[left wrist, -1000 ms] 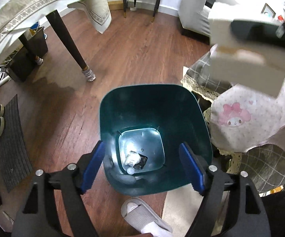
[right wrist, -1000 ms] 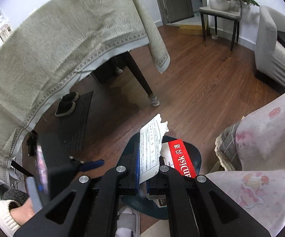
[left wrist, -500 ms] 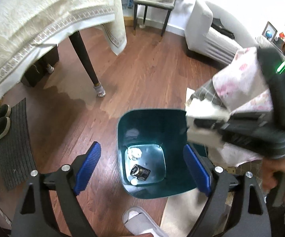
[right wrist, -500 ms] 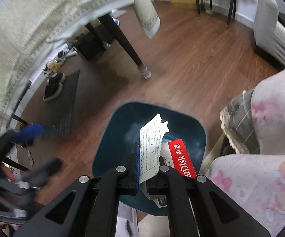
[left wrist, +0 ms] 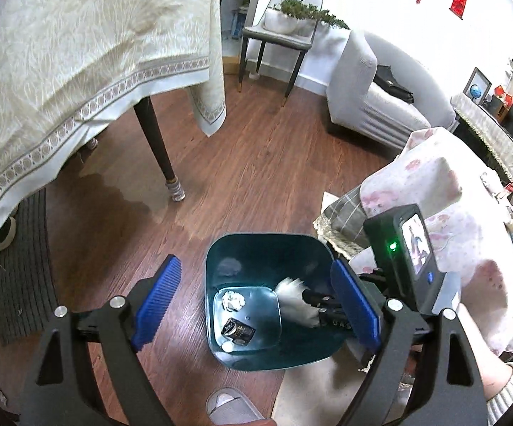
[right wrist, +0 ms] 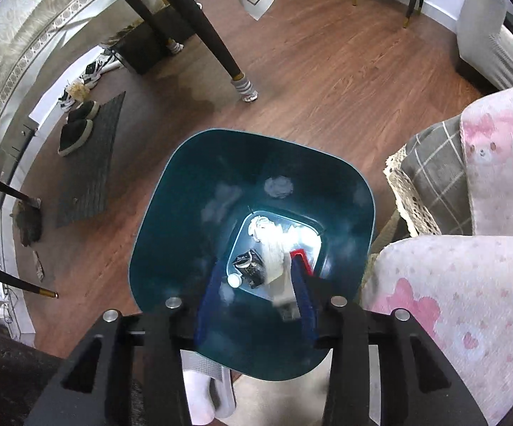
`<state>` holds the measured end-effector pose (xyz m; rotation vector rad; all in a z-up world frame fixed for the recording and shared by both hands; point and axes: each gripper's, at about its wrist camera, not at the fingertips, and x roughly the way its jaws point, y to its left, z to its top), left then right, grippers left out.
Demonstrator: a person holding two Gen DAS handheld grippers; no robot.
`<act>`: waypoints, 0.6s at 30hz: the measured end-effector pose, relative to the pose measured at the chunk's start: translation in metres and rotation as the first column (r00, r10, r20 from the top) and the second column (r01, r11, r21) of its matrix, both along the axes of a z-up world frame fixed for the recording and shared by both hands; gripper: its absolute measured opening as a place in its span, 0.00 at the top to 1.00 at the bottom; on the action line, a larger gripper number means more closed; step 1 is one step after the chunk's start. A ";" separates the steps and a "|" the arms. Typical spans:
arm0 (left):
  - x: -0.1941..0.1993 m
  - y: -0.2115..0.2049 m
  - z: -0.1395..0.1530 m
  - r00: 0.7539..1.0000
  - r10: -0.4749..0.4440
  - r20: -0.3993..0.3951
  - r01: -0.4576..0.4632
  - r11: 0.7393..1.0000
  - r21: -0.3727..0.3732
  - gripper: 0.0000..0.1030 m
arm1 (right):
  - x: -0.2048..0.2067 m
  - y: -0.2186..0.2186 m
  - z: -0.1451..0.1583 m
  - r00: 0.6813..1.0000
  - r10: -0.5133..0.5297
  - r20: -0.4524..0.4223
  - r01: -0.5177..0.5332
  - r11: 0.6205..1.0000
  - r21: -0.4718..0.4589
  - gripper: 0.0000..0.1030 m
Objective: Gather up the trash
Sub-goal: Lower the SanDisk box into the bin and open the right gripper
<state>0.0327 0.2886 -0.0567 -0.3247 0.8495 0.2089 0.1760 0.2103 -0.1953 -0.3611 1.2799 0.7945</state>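
Observation:
A dark teal trash bin [left wrist: 220,259] stands on the wood floor, also in the right wrist view [right wrist: 171,191]. On its bottom lie a crumpled white wad [left wrist: 233,300], a dark crushed packet [left wrist: 238,330] and a small white cap [left wrist: 227,347]. My right gripper [right wrist: 256,291] is open over the bin mouth. The white paper and red-labelled card package [right wrist: 278,266] is blurred, loose between the pads, dropping into the bin; it also shows in the left wrist view [left wrist: 293,300]. My left gripper [left wrist: 256,305] is open and empty above the bin.
A table leg [left wrist: 158,149] under a cream tablecloth [left wrist: 78,53] stands left of the bin. A pink-patterned cover over a grey plaid cushion [right wrist: 469,184] is to the right. A slippered foot [left wrist: 235,408] is near the bin. Shoes and a dark mat [right wrist: 89,156] lie at left.
My right gripper opened over the bin and let go of the paper and card package, which is falling in. My left gripper pulled back and higher from the bin.

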 end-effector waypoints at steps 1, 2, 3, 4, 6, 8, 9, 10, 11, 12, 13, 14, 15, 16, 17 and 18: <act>0.000 -0.001 0.002 1.000 -0.001 0.006 0.001 1.000 0.005 0.14 | 0.000 -0.001 0.002 1.000 -0.001 0.004 0.001 1.000 0.001 0.60; -0.001 -0.002 0.006 1.000 -0.002 0.010 0.002 1.000 0.010 0.14 | 0.001 -0.002 0.003 1.000 -0.003 0.004 0.003 1.000 0.005 0.60; -0.001 -0.003 0.009 1.000 -0.003 0.014 0.003 1.000 0.012 0.14 | 0.001 -0.003 0.004 1.000 -0.003 0.002 0.003 1.000 0.011 0.60; -0.001 -0.003 0.012 1.000 -0.004 0.020 0.004 1.000 0.013 0.13 | 0.000 -0.003 0.005 1.000 -0.003 -0.002 0.003 1.000 0.016 0.60; -0.001 -0.005 0.018 0.999 -0.005 0.034 0.005 1.000 0.017 0.13 | -0.001 -0.004 0.007 1.000 0.002 -0.006 -0.002 1.000 0.021 0.60; 0.000 -0.008 0.023 0.999 -0.006 0.046 0.005 1.000 0.018 0.12 | -0.003 -0.005 0.010 1.000 0.012 -0.011 -0.011 0.999 0.030 0.60; 0.000 -0.008 0.025 0.999 -0.005 0.051 0.004 1.000 0.020 0.12 | -0.005 -0.004 0.013 1.000 0.018 -0.013 -0.018 0.999 0.037 0.60; 0.001 -0.009 0.028 0.998 -0.004 0.056 0.003 1.000 0.021 0.12 | -0.007 -0.004 0.016 1.000 0.023 -0.014 -0.023 0.999 0.044 0.60; 0.002 -0.010 0.032 0.998 -0.002 0.066 0.001 1.000 0.021 0.12 | -0.008 -0.005 0.019 0.999 0.028 -0.015 -0.027 0.998 0.053 0.60; 0.002 -0.010 0.035 0.997 -0.002 0.073 0.000 1.000 0.021 0.12 | -0.010 -0.006 0.025 0.999 0.034 -0.016 -0.033 0.997 0.068 0.60; 0.002 -0.011 0.039 0.997 -0.001 0.081 -0.001 1.000 0.020 0.12 | -0.012 -0.007 0.031 0.999 0.040 -0.013 -0.039 0.996 0.079 0.60; 0.003 -0.013 0.043 0.996 0.000 0.093 -0.002 1.000 0.019 0.12 | -0.013 -0.007 0.036 0.999 0.044 -0.009 -0.043 0.995 0.088 0.60; 0.003 -0.014 0.047 0.995 0.001 0.101 -0.003 1.000 0.019 0.12 | -0.014 -0.009 0.045 0.999 0.049 0.001 -0.048 0.993 0.105 0.60; 0.003 -0.016 0.050 0.994 0.002 0.109 -0.004 1.000 0.018 0.11 | -0.015 -0.011 0.053 0.999 0.051 0.010 -0.051 0.991 0.121 0.60; 0.005 -0.019 0.054 0.993 0.002 0.118 -0.004 1.000 0.018 0.11 | -0.016 -0.013 0.061 0.999 0.049 0.017 -0.051 0.989 0.136 0.60; 0.005 -0.020 0.057 0.992 0.001 0.124 -0.003 1.000 0.018 0.11 | -0.017 -0.013 0.067 0.999 0.048 0.023 -0.051 0.988 0.147 0.60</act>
